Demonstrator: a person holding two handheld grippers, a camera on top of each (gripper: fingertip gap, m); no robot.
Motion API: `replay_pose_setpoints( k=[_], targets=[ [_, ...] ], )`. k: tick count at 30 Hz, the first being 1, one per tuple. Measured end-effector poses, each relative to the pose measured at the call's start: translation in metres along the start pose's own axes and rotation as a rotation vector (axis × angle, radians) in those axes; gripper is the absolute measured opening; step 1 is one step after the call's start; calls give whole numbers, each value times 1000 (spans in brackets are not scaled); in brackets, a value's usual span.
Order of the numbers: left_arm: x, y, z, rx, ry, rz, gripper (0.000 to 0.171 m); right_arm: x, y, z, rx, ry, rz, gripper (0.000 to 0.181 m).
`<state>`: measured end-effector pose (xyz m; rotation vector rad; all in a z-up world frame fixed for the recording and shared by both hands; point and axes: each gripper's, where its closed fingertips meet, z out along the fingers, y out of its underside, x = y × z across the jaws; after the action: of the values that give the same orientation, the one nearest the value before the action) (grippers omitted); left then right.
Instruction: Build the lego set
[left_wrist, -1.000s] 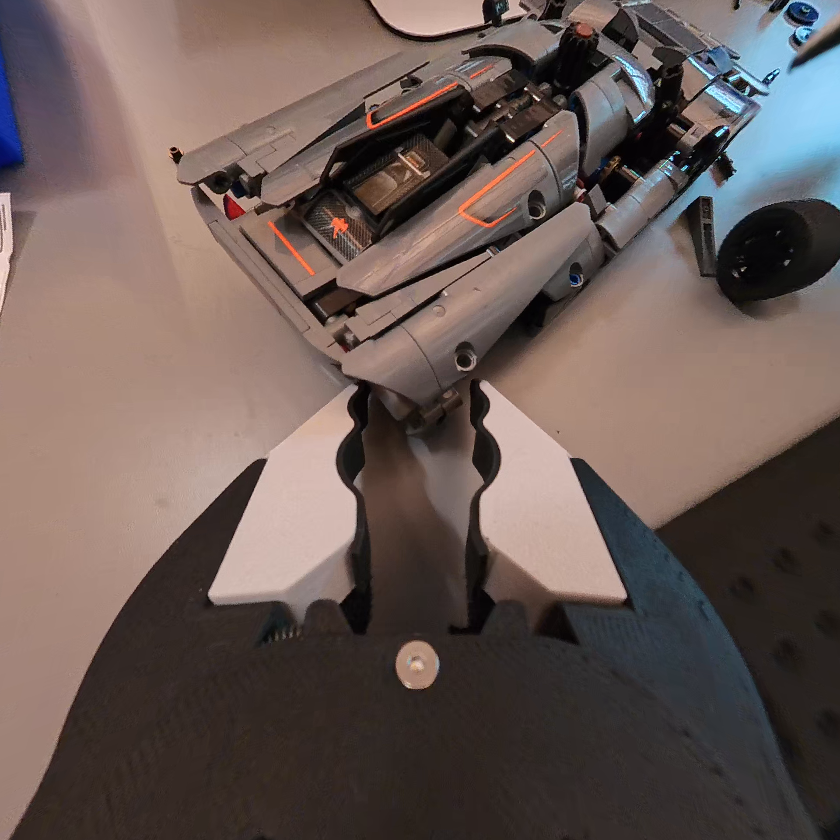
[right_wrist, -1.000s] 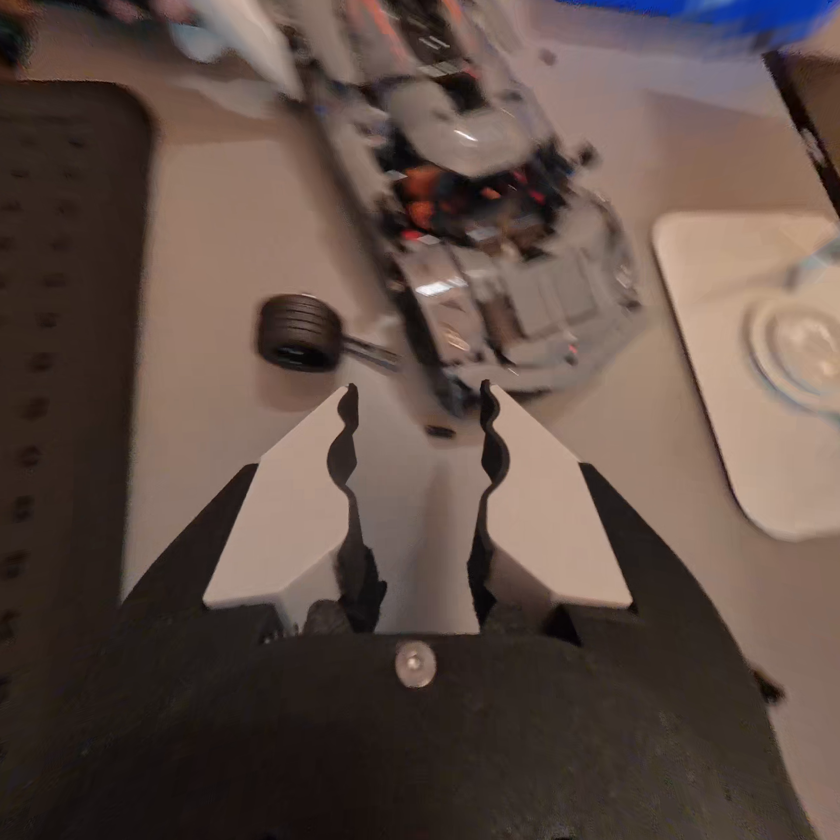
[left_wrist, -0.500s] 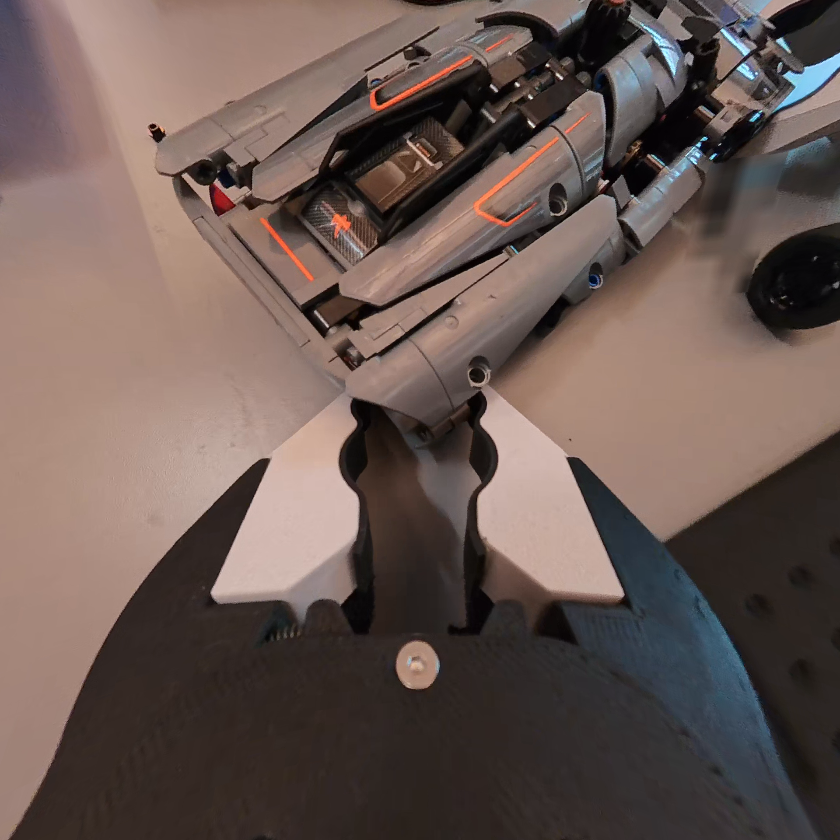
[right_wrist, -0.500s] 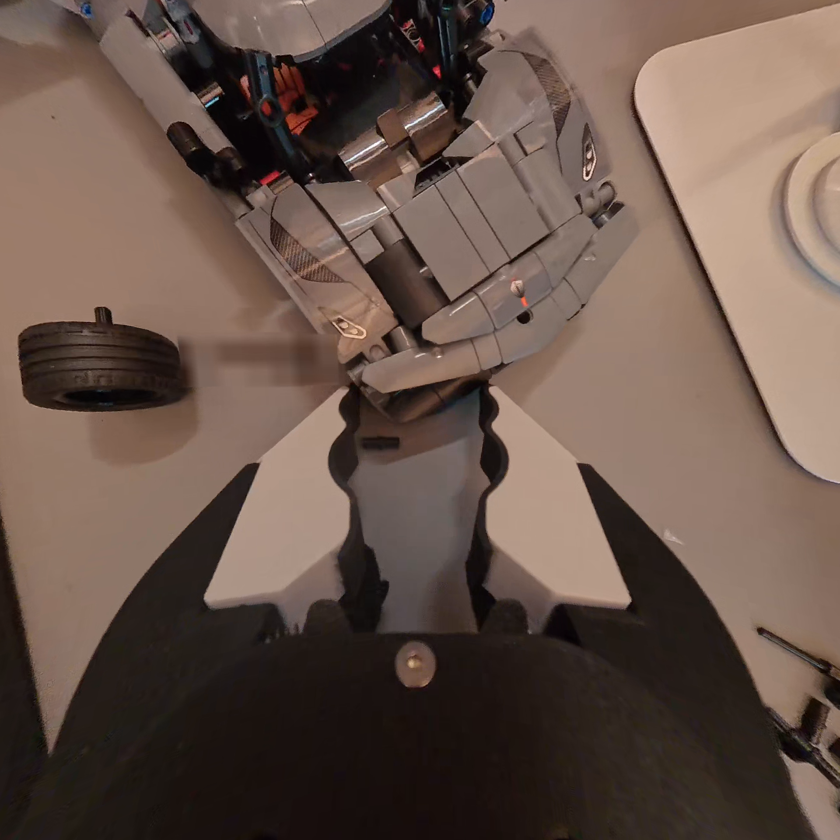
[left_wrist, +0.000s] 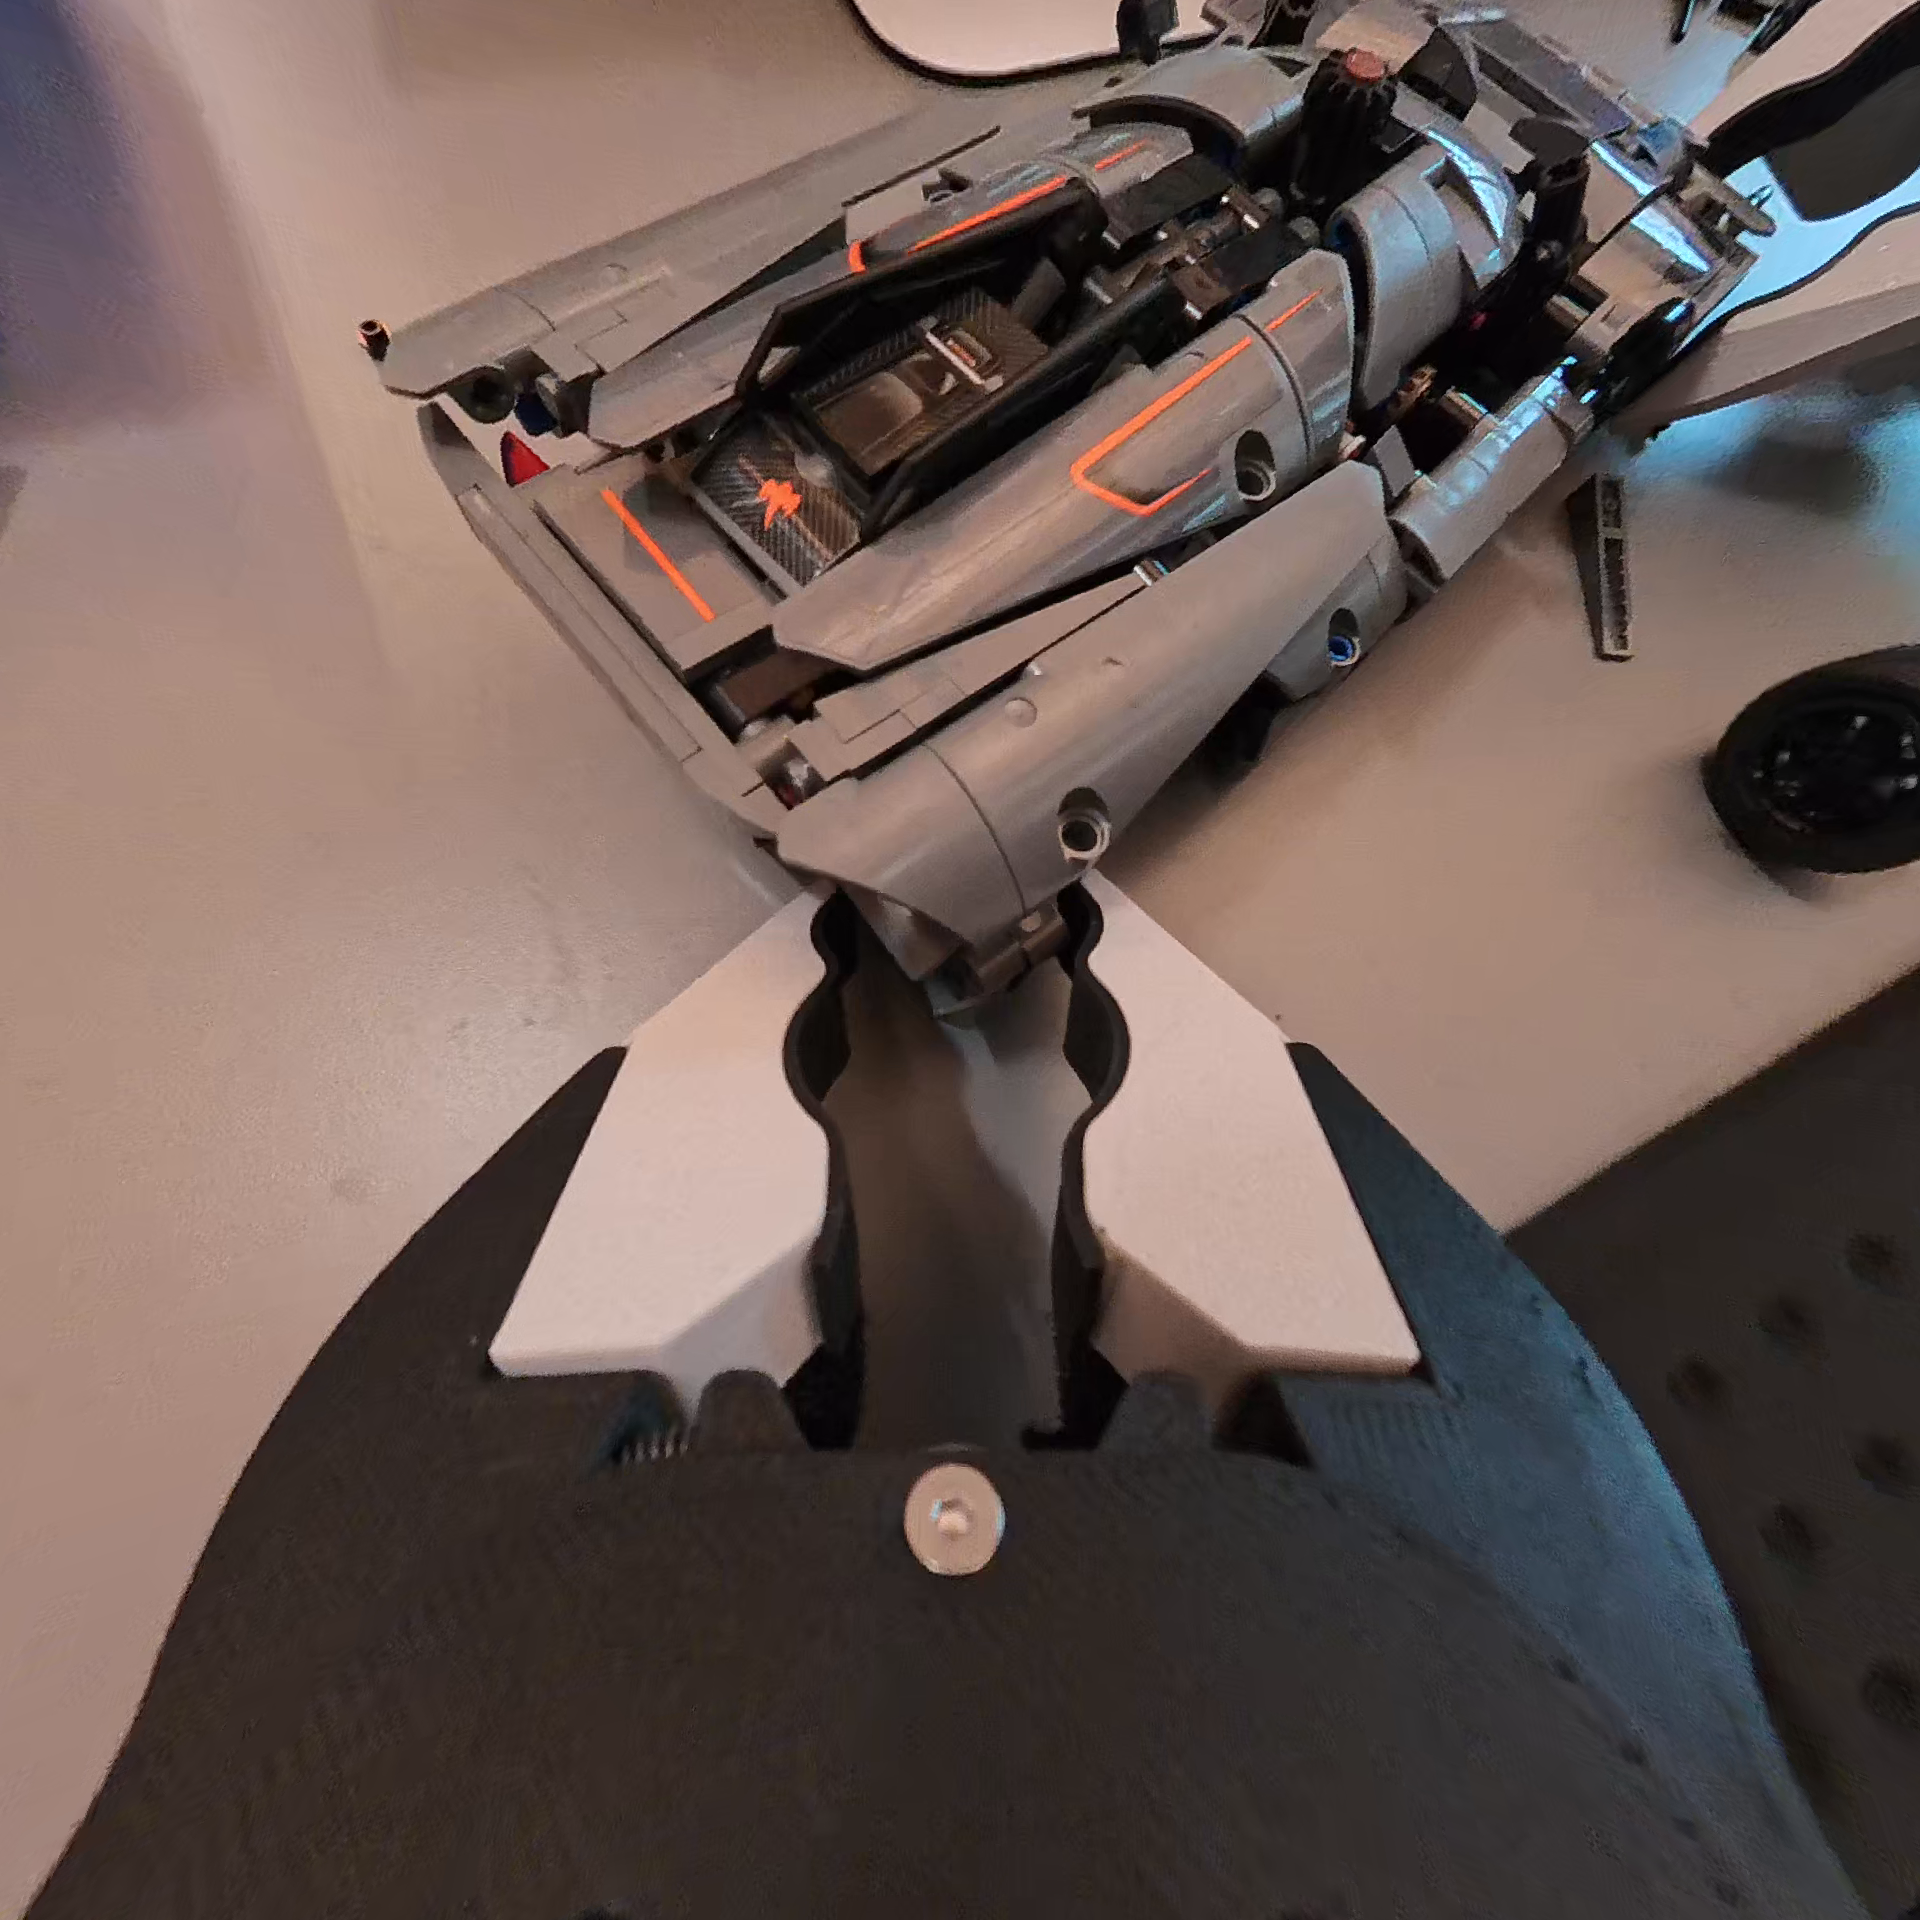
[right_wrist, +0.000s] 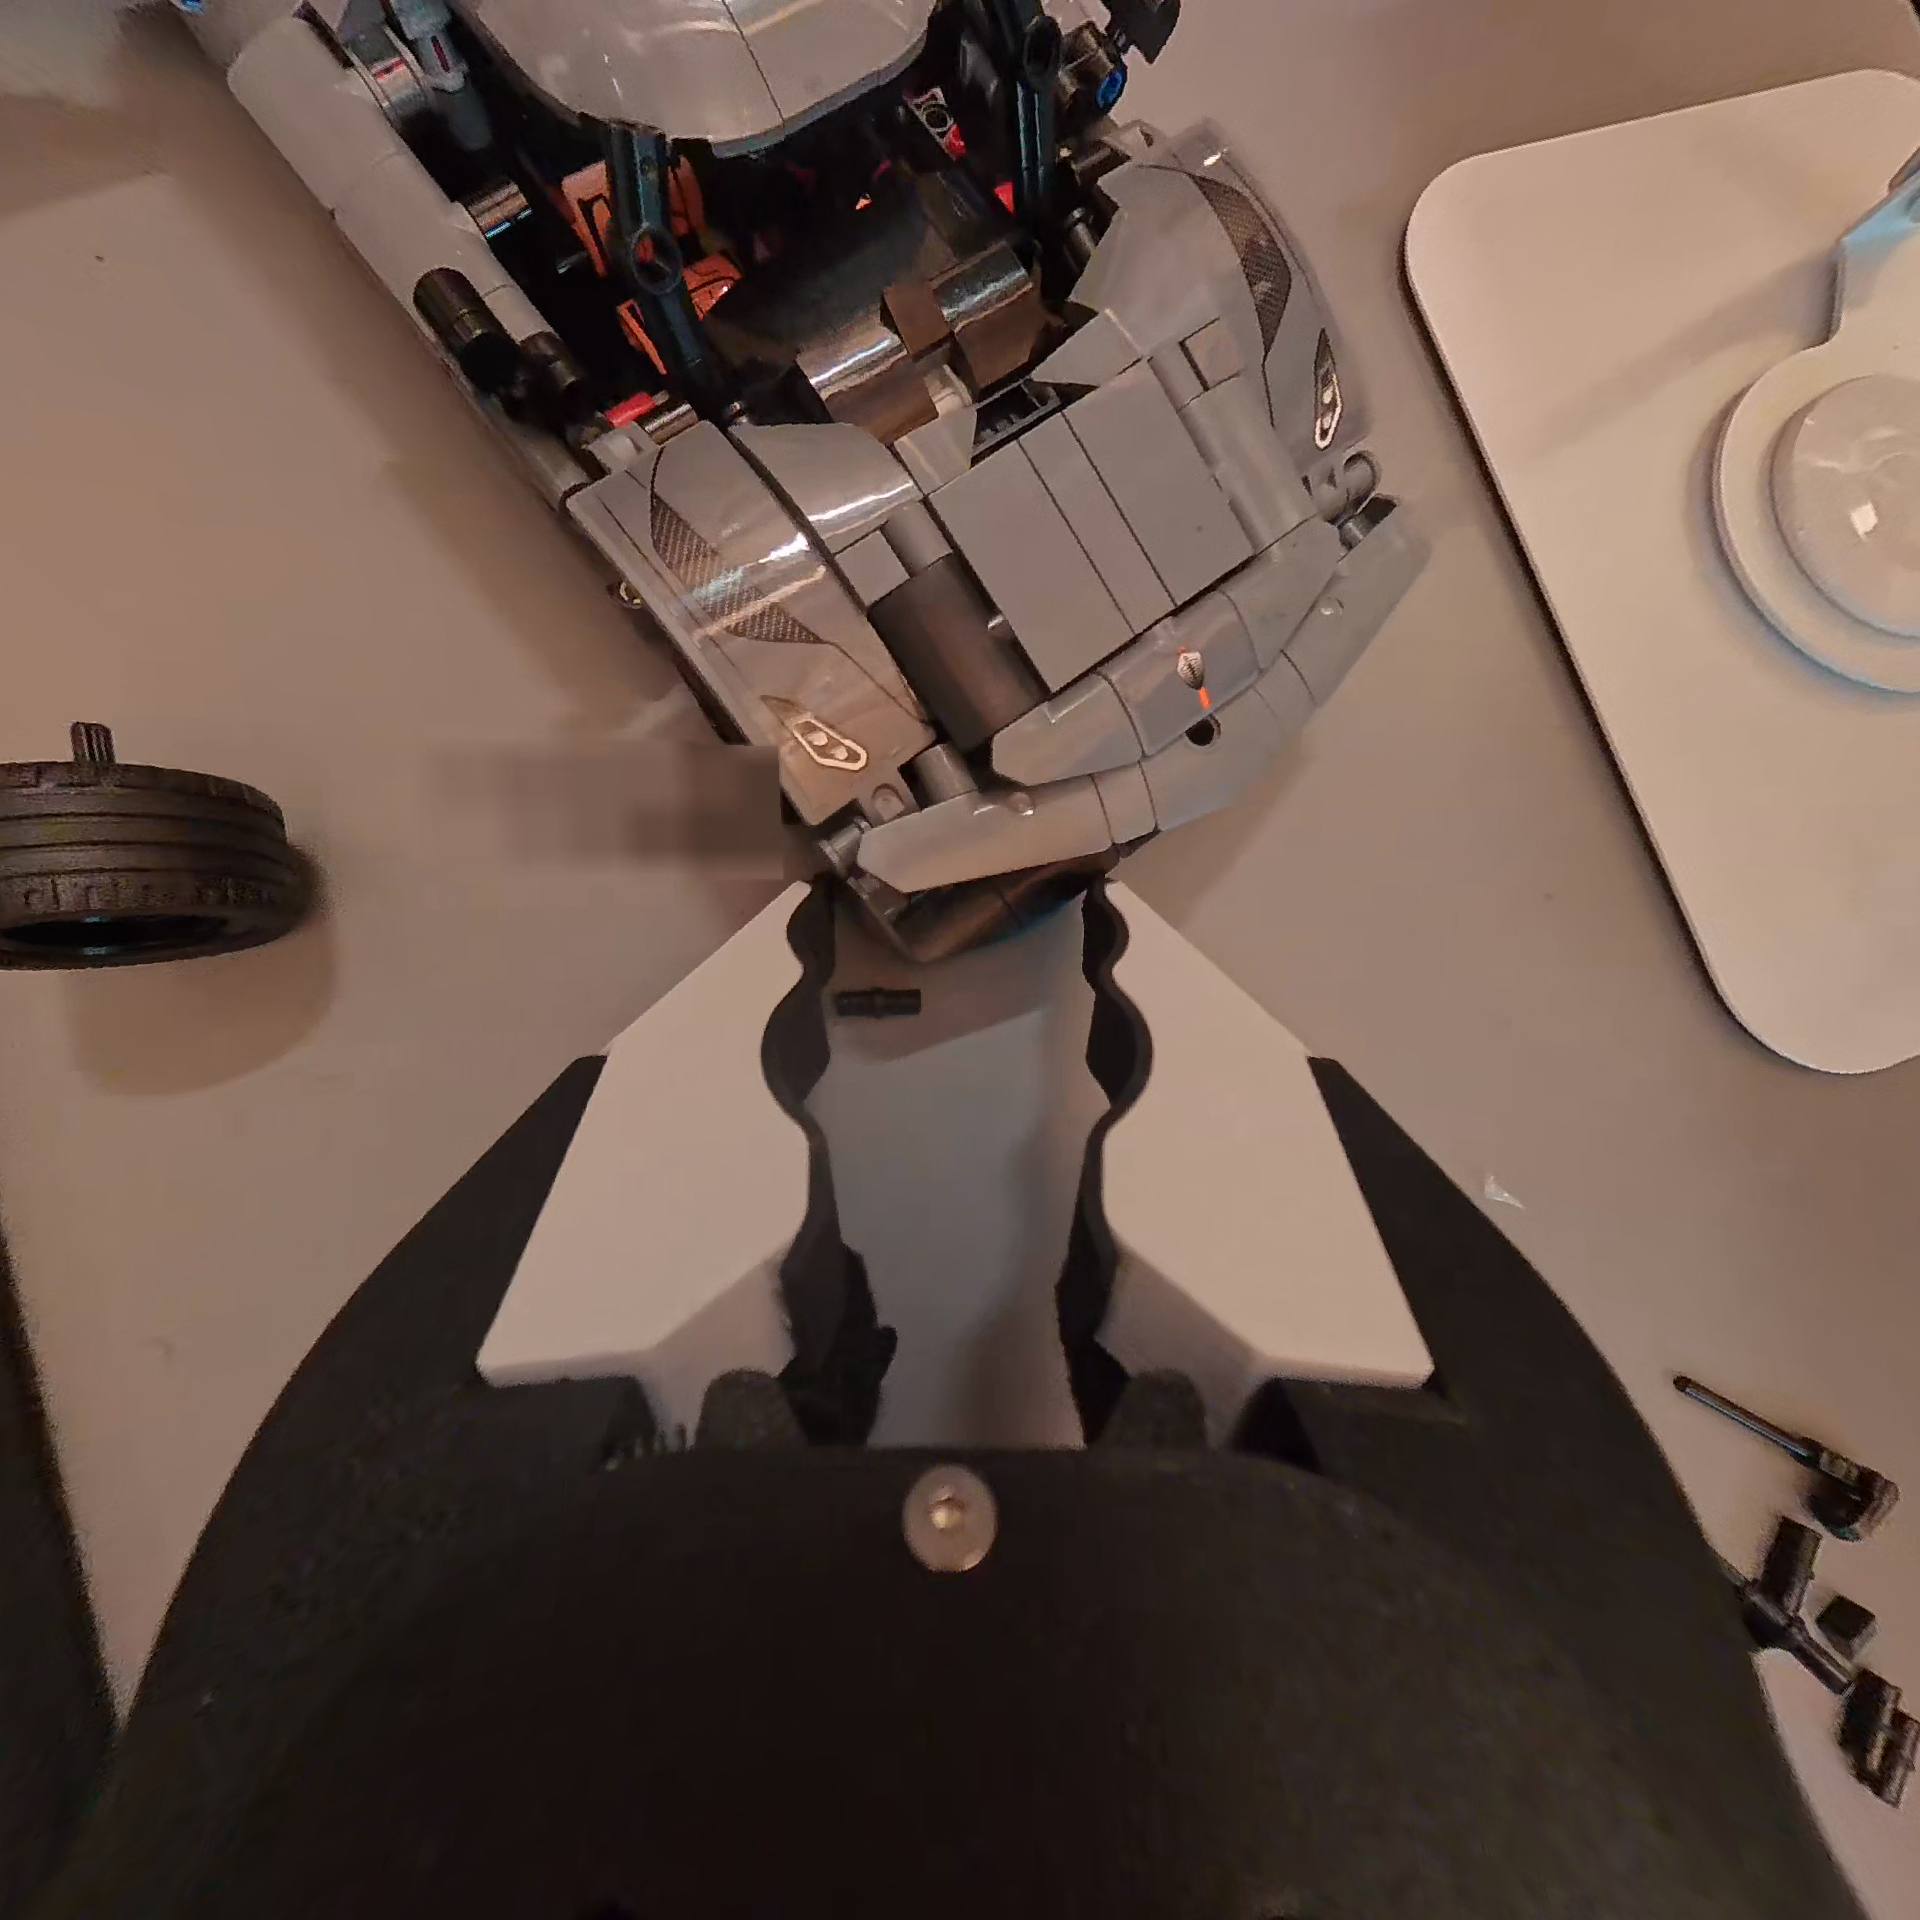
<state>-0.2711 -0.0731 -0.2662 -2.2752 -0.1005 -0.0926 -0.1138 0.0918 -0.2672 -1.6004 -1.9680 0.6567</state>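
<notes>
the grey lego car (left_wrist: 1039, 499) lies on the tabletop (left_wrist: 260, 831), body mostly built; the left hand-held gripper (left_wrist: 951, 914) grips its rear corner; the right hand-held gripper (right_wrist: 951, 904), half open, straddles its nose; a loose wheel (right_wrist: 135, 862) is still unmounted

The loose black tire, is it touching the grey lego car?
Apart. The right wrist view shows the loose black tire lying on bare table well to the side of the grey lego car, with open tabletop between them.
</notes>
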Motion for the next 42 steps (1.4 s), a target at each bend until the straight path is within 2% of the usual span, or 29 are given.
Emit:
replay_pose_setpoints(
  k=[3, 4, 5, 10, 18, 25, 32, 42],
  targets=[
    [1, -2, -2, 14, 2, -6, 36, -1, -6, -6, 29, -3, 3, 43],
    [2, -4, -3, 24, 11, -14, 35, -5, -10, -8, 56, -29, 2, 34],
    [5, -6, -5, 36, 29, -22, 33, -8, -15, -11, 82, -51, 10, 18],
    [5, -2, -3, -21, 9, -5, 30, -3, -7, -6, 41, -74, 23, 23],
    [3, 1, -4, -15, -6, 13, 30, -6, -13, -4, 79, -77, 17, 19],
    [0, -9, -10, 17, -17, 13, 27, -5, -23, -11, 105, -89, 24, 18],
    [-10, -39, -18, 67, -21, 2, 23, 14, -56, -26, 193, -101, 50, 17],
    [-40, -82, -13, 77, -46, 11, 20, 52, -96, -27, 224, -147, 106, 18]
  ],
)
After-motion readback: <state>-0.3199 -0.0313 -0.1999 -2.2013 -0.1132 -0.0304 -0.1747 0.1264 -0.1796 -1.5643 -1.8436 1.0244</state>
